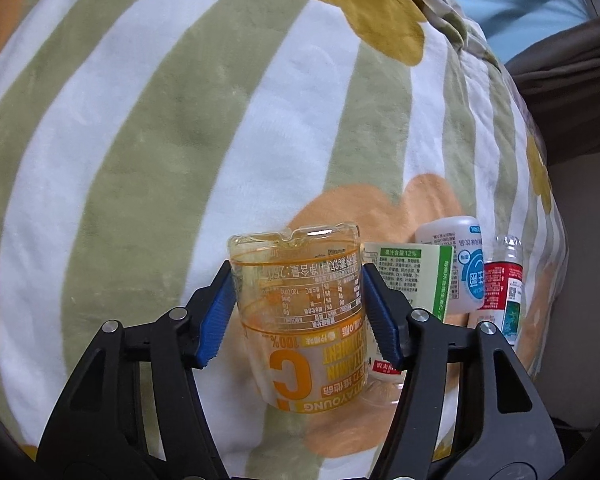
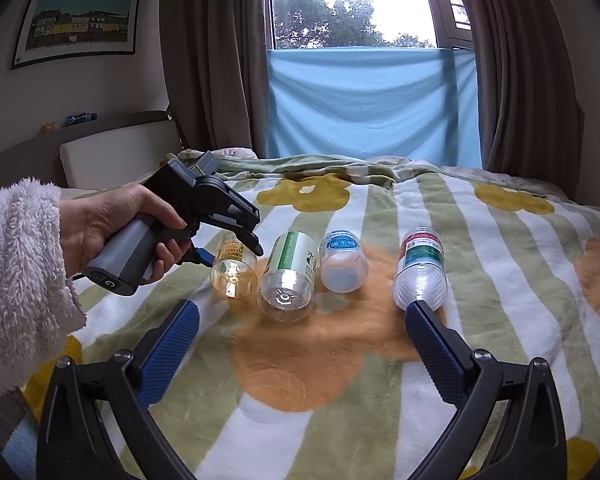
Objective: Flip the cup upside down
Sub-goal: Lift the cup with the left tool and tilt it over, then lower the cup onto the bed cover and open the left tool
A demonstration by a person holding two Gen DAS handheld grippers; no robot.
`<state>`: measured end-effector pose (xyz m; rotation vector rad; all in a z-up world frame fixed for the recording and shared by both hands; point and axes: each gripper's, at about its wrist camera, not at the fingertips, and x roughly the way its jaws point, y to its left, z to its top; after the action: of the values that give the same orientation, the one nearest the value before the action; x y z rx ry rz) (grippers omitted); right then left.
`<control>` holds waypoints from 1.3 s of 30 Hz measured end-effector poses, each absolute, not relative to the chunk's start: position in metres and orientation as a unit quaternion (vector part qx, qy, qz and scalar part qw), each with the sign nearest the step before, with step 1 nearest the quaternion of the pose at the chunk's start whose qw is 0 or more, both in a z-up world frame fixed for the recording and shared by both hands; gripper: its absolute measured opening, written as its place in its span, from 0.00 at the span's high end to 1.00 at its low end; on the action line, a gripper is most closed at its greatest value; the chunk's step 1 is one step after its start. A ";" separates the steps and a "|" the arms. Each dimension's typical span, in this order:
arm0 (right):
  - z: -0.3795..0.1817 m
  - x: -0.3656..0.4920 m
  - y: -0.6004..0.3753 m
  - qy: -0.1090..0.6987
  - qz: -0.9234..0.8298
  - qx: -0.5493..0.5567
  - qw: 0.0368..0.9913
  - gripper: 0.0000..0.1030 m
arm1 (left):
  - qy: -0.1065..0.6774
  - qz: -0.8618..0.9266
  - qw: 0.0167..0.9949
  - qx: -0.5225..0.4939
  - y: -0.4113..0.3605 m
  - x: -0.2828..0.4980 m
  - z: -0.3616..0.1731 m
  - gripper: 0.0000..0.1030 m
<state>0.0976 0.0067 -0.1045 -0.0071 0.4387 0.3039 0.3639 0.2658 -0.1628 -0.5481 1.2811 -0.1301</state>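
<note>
A clear yellow-orange cup [image 1: 300, 320] with orange "C" lettering sits between the blue pads of my left gripper [image 1: 300, 312], which is shut on it. Its print reads upside down and its base faces up. In the right wrist view the same cup [image 2: 234, 270] stands at the left end of a row on the bed, with the left gripper [image 2: 220, 216] and the hand over it. My right gripper [image 2: 302, 332] is open and empty, low above the blanket in front of the row.
Three more cut bottle cups stand upside down in the row: green-labelled [image 2: 288, 280], blue-labelled [image 2: 343, 264], red-labelled [image 2: 420, 272]. The striped flower blanket [image 2: 340, 380] covers the bed. Curtains and a window lie beyond; a headboard stands at the left.
</note>
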 end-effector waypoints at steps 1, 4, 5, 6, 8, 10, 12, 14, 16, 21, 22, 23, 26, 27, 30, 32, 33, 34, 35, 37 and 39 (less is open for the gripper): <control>-0.103 0.096 0.006 0.215 0.149 -0.001 0.965 0.00 | 0.587 -0.064 0.768 -0.247 0.266 0.360 -0.156 0.44; -0.097 0.091 0.004 0.208 0.147 0.007 0.967 0.00 | 0.579 -0.083 0.777 -0.230 0.268 0.342 -0.134 0.44; -0.095 0.089 0.003 0.205 0.147 0.011 0.968 0.00 | 0.578 -0.091 0.781 -0.220 0.267 0.335 -0.126 0.44; -0.092 0.088 0.002 0.202 0.147 0.014 0.968 0.00 | 0.576 -0.098 0.784 -0.209 0.266 0.326 -0.119 0.44; -0.087 0.083 -0.002 0.196 0.146 0.022 0.969 0.00 | 0.578 -0.117 0.787 -0.182 0.259 0.307 -0.102 0.44; -0.081 0.077 -0.005 0.194 0.139 0.028 0.971 0.00 | 0.584 -0.137 0.784 -0.159 0.251 0.284 -0.091 0.44; -0.076 0.071 -0.010 0.196 0.130 0.034 0.971 0.00 | 0.592 -0.159 0.778 -0.135 0.238 0.263 -0.084 0.44; -0.072 0.065 -0.016 0.198 0.120 0.039 0.972 0.00 | 0.600 -0.179 0.773 -0.104 0.219 0.245 -0.081 0.44; -0.071 0.062 -0.021 0.209 0.108 0.039 0.971 0.00 | 0.608 -0.200 0.764 -0.082 0.200 0.230 -0.084 0.43; -0.081 0.061 -0.039 0.260 0.089 0.045 0.960 0.00 | 0.623 -0.221 0.749 -0.045 0.156 0.214 -0.109 0.43; -0.085 0.060 -0.041 0.270 0.088 0.045 0.958 0.00 | 0.626 -0.222 0.746 -0.040 0.148 0.213 -0.115 0.44; -0.088 0.059 -0.043 0.280 0.086 0.045 0.955 0.00 | 0.630 -0.224 0.743 -0.037 0.142 0.211 -0.122 0.43; -0.097 0.052 -0.053 0.301 0.084 0.047 0.949 0.00 | 0.641 -0.225 0.733 -0.029 0.128 0.210 -0.140 0.43; -0.099 0.050 -0.055 0.306 0.084 0.049 0.947 0.00 | 0.645 -0.222 0.731 -0.026 0.125 0.212 -0.146 0.43; -0.101 0.045 -0.062 0.310 0.081 0.053 0.946 0.00 | 0.657 -0.213 0.723 -0.030 0.121 0.213 -0.163 0.43; -0.102 0.041 -0.065 0.311 0.077 0.053 0.946 0.00 | 0.658 -0.212 0.721 -0.033 0.120 0.212 -0.168 0.43; -0.102 0.040 -0.065 0.312 0.076 0.054 0.946 0.00 | 0.656 -0.212 0.723 -0.031 0.120 0.212 -0.168 0.43; -0.101 0.040 -0.066 0.312 0.075 0.055 0.945 0.00 | 0.654 -0.213 0.726 -0.029 0.118 0.211 -0.167 0.43; -0.101 0.039 -0.068 0.312 0.074 0.057 0.945 0.00 | 0.651 -0.215 0.728 -0.027 0.117 0.210 -0.166 0.43; -0.101 0.039 -0.071 0.313 0.076 0.064 0.944 0.00 | 0.645 -0.218 0.732 -0.028 0.119 0.208 -0.161 0.40; -0.099 0.039 -0.074 0.314 0.078 0.072 0.943 0.00 | 0.637 -0.217 0.739 -0.032 0.123 0.207 -0.155 0.28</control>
<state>0.0389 -0.0738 -0.0987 0.1476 0.6411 0.1593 0.2067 0.1232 -0.1555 -0.0706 1.3967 -0.4765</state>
